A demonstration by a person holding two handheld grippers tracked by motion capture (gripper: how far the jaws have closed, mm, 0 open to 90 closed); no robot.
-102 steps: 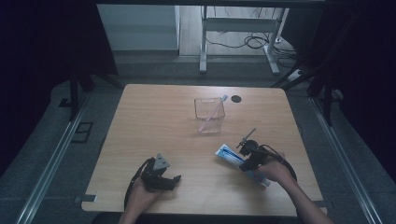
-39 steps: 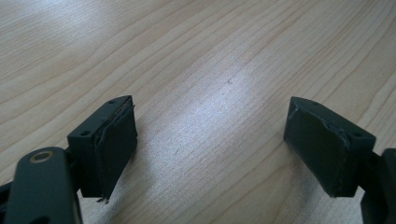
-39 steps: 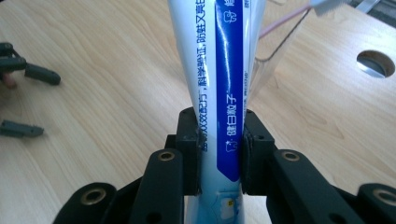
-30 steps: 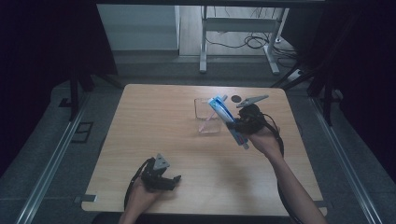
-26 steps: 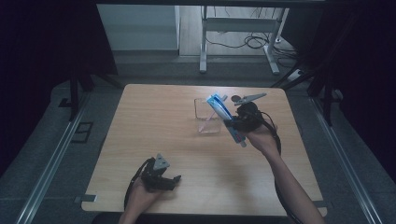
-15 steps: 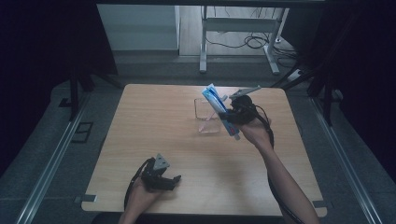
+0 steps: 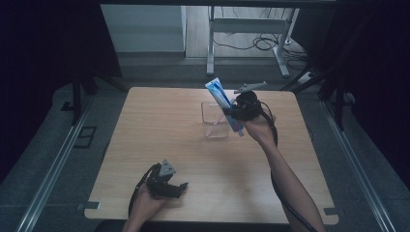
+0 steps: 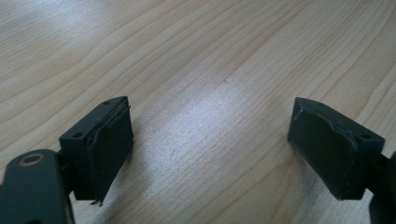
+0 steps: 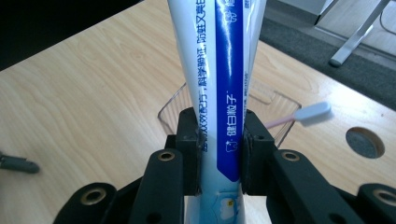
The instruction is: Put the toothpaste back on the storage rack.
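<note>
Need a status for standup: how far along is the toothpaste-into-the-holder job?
Done: the toothbrush already stands in the clear holder. In hand: the right gripper is shut on the toothpaste tube, tilted above the holder. Left: lower the tube in and release. The left gripper rests open on the table.

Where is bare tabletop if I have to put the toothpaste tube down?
Bare wood lies left of the clear container, and across the middle between it and the left tool. It is crowded at the container, where the right tool grips the toothpaste tube.
</note>
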